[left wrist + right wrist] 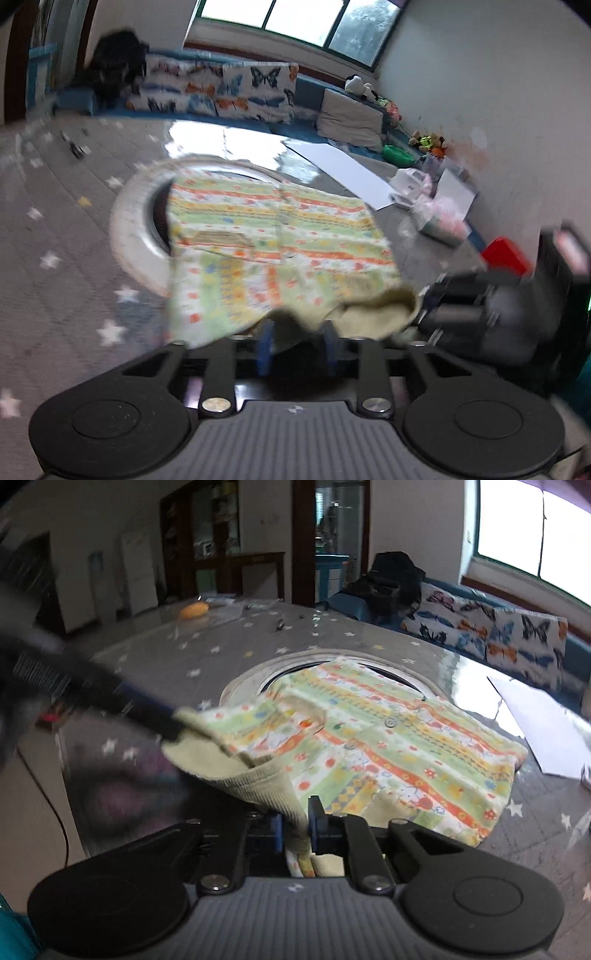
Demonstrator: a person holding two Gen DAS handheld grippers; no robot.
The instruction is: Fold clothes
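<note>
A small patterned shirt [273,243] in green, yellow and orange stripes lies spread over a grey star-print table, with a ribbed beige hem. My left gripper [297,341] is shut on the shirt's near edge, its blue pads pinching the cloth. My right gripper [295,829] is shut on the beige ribbed hem of the same shirt [373,746], cloth bunched between its pads. The left gripper [173,723] also shows in the right wrist view, blurred, gripping the shirt's left corner. The right gripper [476,306] shows blurred at the right of the left wrist view.
A white ring-shaped inset [133,229] sits in the table [155,657] under the shirt. A white sheet [343,170] lies beyond it. A butterfly-print sofa [221,92] and toys stand behind. A yellow object [194,610] lies at the far table edge.
</note>
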